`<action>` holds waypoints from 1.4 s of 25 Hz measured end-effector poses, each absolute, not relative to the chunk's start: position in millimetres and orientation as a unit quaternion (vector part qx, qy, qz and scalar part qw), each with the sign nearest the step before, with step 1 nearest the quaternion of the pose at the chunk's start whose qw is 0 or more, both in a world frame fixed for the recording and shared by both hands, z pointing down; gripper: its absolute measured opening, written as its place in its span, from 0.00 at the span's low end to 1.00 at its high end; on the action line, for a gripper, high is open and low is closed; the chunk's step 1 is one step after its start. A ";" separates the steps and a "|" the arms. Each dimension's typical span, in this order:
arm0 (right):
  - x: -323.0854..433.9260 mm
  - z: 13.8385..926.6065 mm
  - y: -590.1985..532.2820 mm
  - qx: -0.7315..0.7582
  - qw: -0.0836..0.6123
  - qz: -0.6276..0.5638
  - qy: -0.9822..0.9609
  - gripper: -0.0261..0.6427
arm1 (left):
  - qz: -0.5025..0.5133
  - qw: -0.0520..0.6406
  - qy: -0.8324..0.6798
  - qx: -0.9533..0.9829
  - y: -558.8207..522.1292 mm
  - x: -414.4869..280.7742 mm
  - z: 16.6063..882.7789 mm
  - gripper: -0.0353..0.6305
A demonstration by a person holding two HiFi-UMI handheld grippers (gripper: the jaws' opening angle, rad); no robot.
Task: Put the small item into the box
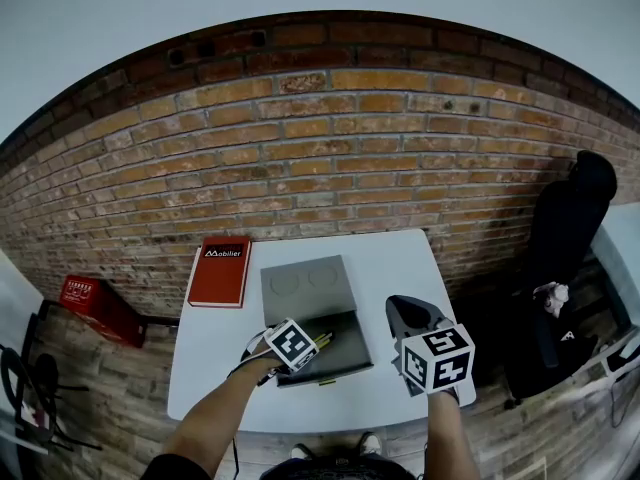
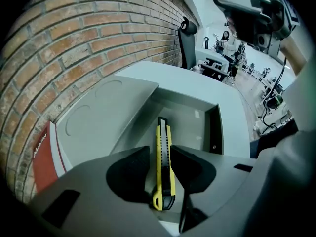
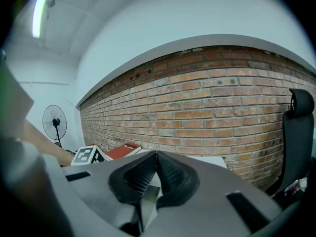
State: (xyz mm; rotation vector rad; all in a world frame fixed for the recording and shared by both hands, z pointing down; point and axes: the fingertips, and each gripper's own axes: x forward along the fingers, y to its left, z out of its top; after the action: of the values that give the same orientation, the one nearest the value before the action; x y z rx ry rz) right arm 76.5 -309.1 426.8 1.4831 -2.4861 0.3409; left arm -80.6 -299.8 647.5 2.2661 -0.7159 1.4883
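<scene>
A yellow and black utility knife [image 2: 162,168] lies lengthwise between the jaws of my left gripper [image 2: 159,152], pointing into the open grey box [image 2: 205,113]. A gap shows between the knife and the left pad, so the gripper is open. In the head view the left gripper [image 1: 312,344] reaches over the box's dark tray [image 1: 345,358], with the knife [image 1: 323,339] showing at its tip. The box lid [image 1: 305,286] is folded back toward the wall. My right gripper [image 1: 404,310] is raised to the right of the box, shut and empty, its ribbed pads [image 3: 148,172] meeting.
A red book [image 1: 221,271] lies on the white table [image 1: 400,258] left of the lid. A red crate [image 1: 100,308] sits on the floor at left, and a black chair [image 1: 565,228] stands right of the table. The brick wall runs behind.
</scene>
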 end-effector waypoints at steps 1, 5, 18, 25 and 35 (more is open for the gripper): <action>74.4 426.5 -309.2 0.503 0.113 0.116 -0.849 0.07 | 0.518 0.168 -0.256 0.798 -301.3 -81.0 643.4 0.27; 65.3 426.7 -310.5 0.495 0.115 0.115 -0.854 0.07 | 0.498 0.148 -0.279 0.807 -312.4 -84.5 625.6 0.27; 37.3 422.6 -315.8 0.470 0.113 0.109 -0.869 0.07 | 0.465 0.139 -0.324 0.812 -321.3 -109.3 583.9 0.26; 28.8 417.5 -319.2 0.461 0.112 0.104 -0.874 0.07 | 0.429 0.138 -0.363 0.816 -332.3 -124.4 555.5 0.24; 24.7 408.8 -323.7 0.455 0.107 0.096 -0.879 0.07 | 0.333 0.124 -0.446 0.821 -354.6 -152.9 491.5 0.20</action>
State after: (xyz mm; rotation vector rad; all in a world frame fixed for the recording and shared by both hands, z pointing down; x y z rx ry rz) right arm 24.7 -323.7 408.8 1.3381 -2.5871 0.2818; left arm -152.9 -354.6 491.5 2.3942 -1.3002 0.9714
